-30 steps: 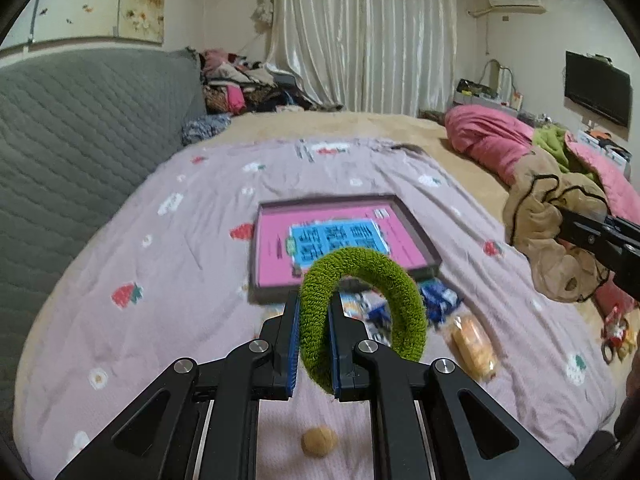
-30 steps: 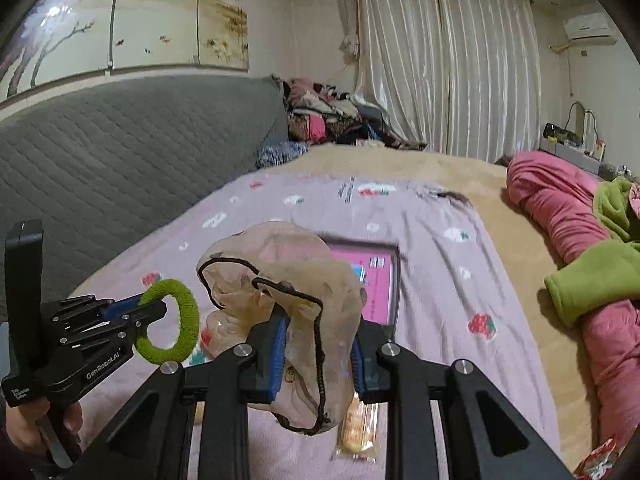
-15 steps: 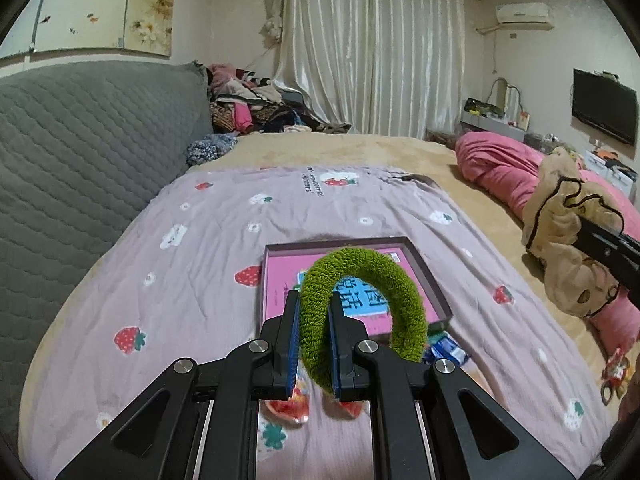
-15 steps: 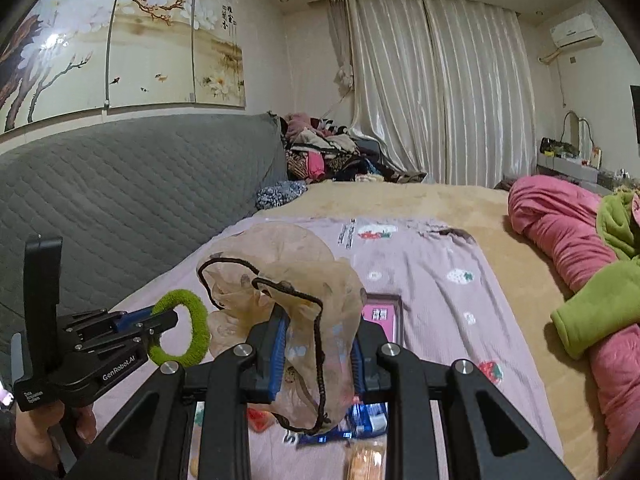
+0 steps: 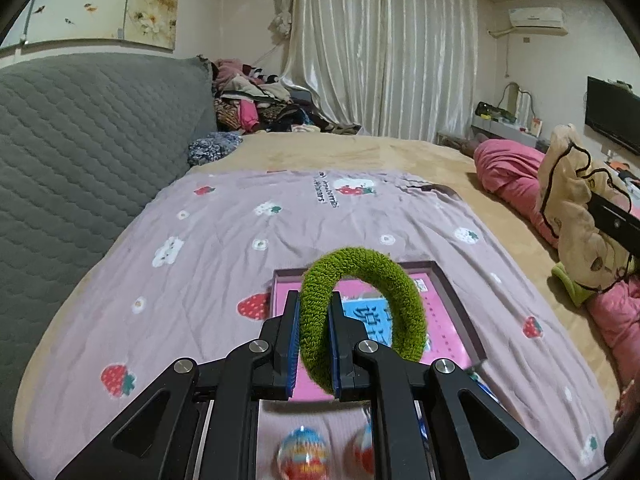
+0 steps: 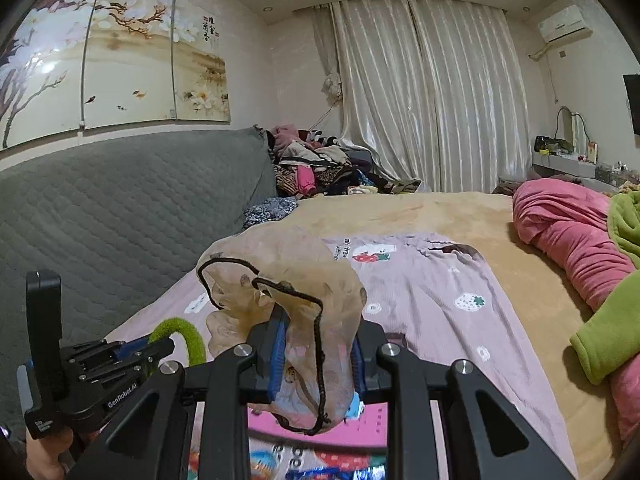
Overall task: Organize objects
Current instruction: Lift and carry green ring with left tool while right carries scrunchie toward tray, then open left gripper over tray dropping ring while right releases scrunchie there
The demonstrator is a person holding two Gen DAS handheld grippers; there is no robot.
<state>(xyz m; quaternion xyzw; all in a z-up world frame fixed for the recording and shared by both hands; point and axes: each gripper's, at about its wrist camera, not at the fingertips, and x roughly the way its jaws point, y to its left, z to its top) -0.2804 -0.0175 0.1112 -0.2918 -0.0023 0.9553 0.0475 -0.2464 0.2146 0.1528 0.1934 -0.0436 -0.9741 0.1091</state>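
Both hand-held grippers have been carried forward over the bed: the left hand-held gripper (image 5: 313, 344) is clamped on a fuzzy green ring-shaped hair tie (image 5: 360, 304), the right hand-held gripper (image 6: 316, 360) on a sheer beige drawstring pouch (image 6: 288, 280), held open for loading, at lower centre.

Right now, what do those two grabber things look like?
Each hand-held gripper is black and boxy. The left hand-held gripper has two flat fingers with blue pads on the inside, silver screws at the joints and triangle-shaped holes in its arms. The right hand-held gripper looks the same. Seen from the side, the left one has small white lettering and an upright black block on top.
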